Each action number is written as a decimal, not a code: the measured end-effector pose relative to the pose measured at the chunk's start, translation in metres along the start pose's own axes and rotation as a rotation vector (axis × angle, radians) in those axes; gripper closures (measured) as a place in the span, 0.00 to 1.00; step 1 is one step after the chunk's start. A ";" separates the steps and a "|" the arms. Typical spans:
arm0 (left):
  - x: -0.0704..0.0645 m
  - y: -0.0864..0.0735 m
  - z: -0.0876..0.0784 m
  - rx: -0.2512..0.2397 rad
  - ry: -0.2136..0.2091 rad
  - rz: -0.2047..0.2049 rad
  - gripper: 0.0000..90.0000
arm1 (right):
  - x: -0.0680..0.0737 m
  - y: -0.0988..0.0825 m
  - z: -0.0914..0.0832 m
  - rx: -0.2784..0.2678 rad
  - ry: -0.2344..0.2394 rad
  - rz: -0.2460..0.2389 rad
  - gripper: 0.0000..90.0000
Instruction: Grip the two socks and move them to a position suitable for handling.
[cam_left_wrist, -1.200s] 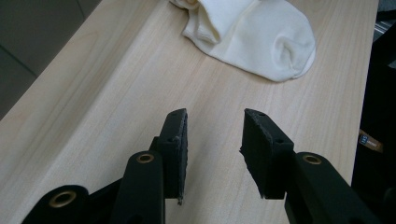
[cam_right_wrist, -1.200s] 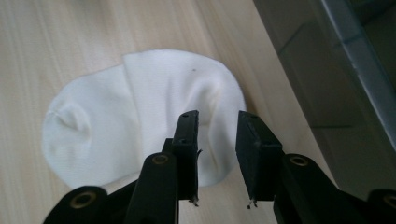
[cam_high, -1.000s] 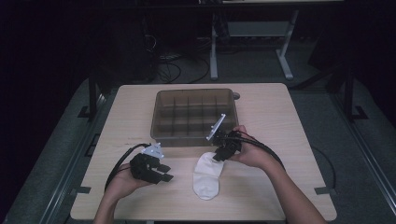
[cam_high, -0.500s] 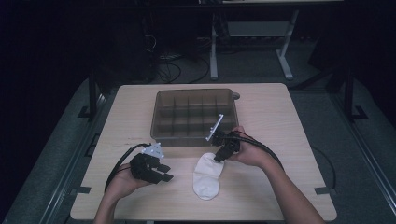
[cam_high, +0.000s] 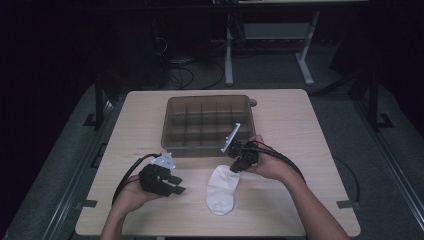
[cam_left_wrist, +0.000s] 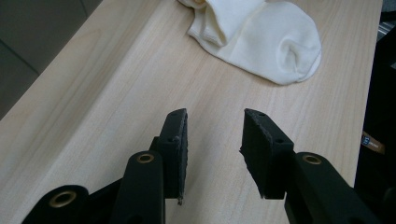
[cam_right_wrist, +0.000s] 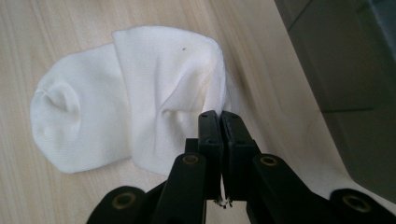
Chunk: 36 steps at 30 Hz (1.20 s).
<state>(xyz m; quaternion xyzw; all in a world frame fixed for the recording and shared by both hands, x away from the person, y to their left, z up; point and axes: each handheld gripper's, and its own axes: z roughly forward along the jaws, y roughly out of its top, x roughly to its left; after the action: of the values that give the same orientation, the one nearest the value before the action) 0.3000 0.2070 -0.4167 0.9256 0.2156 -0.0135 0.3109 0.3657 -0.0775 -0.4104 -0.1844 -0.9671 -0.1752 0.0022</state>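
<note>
Pinching sock (cam_right_wrist: 140, 116) cuff edge, right gripper (cam_right_wrist: 219, 116); bare table (cam_left_wrist: 116, 93) leftward.

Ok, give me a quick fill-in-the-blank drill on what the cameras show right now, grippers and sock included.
1. The right gripper has its jaws closed on the edge of the white ____.
2. The left gripper has its jaws ____, with nothing between them.
3. The sock lies on the wooden table, on the person's side of the clear ____ with compartments.

Missing words: sock; open; box
</note>
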 end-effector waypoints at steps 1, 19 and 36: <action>0.000 0.000 0.000 -0.002 0.001 0.000 0.67 | 0.001 0.000 -0.002 -0.005 0.001 -0.001 0.97; 0.000 0.000 0.002 0.001 -0.001 0.000 0.67 | 0.023 -0.005 -0.025 -0.067 -0.021 -0.050 0.96; -0.001 0.000 0.003 0.005 -0.002 -0.004 0.67 | 0.048 -0.006 -0.034 -0.097 -0.020 -0.109 0.96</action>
<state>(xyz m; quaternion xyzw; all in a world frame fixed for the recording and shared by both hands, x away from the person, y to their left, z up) 0.2996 0.2048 -0.4184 0.9259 0.2170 -0.0156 0.3089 0.3164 -0.0773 -0.3775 -0.1333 -0.9660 -0.2201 -0.0260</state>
